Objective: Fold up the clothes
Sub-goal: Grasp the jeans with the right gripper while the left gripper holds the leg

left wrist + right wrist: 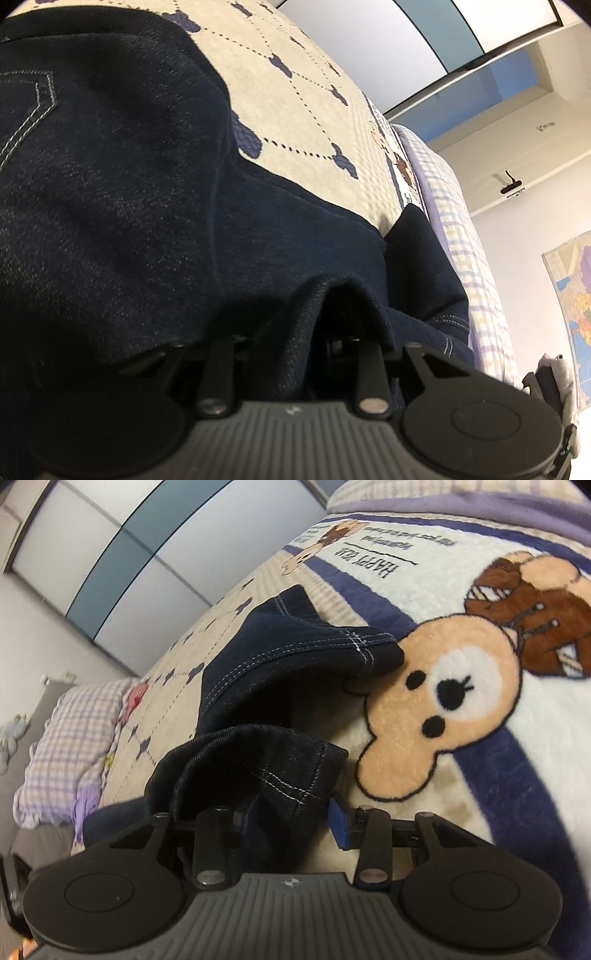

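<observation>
We see dark jeans (110, 206) filling the frame's left, on the bedspread (317, 110). Left gripper (295, 347) and right gripper (291, 823) each pinch denim; folding looks barely begun.

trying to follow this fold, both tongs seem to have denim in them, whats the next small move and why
Probably carry both held ends forward together and lay them flat. The right tongs have a stitched hem of the dark blue denim jeans between them, bunched above the cream bear-print blanket. The left tongs are buried in another fold of the jeans, the rest lying rumpled ahead.
</observation>
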`<state>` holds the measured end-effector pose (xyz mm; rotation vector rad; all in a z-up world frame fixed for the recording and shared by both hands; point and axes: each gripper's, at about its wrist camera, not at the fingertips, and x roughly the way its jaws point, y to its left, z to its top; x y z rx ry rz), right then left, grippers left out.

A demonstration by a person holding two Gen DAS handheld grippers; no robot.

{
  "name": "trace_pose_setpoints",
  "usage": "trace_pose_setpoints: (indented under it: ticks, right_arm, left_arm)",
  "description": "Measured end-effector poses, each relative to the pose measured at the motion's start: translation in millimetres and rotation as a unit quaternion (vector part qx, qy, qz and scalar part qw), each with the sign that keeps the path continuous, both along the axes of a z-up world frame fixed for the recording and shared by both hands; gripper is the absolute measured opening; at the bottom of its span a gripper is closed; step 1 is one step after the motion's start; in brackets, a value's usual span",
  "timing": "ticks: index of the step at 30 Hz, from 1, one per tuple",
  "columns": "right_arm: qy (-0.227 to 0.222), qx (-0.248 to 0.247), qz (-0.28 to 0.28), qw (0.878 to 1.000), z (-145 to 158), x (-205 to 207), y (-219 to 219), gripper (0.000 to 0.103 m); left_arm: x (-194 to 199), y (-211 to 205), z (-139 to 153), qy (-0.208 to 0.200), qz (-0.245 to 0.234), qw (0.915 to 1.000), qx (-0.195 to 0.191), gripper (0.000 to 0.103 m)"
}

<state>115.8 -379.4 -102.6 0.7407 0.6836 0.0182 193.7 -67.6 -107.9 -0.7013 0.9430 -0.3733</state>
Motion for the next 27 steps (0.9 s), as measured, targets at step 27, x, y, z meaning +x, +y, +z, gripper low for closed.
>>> trace_pose_setpoints:
  ticks: [27]
  right_arm:
    - [0.012, -0.226, -0.107, 0.968, 106.0, -172.6, -28.1, 0.020]
  left_arm:
    - [-87.6, -118.2, 47.2, -0.057, -0.165, 0.9819, 0.074, 0.042]
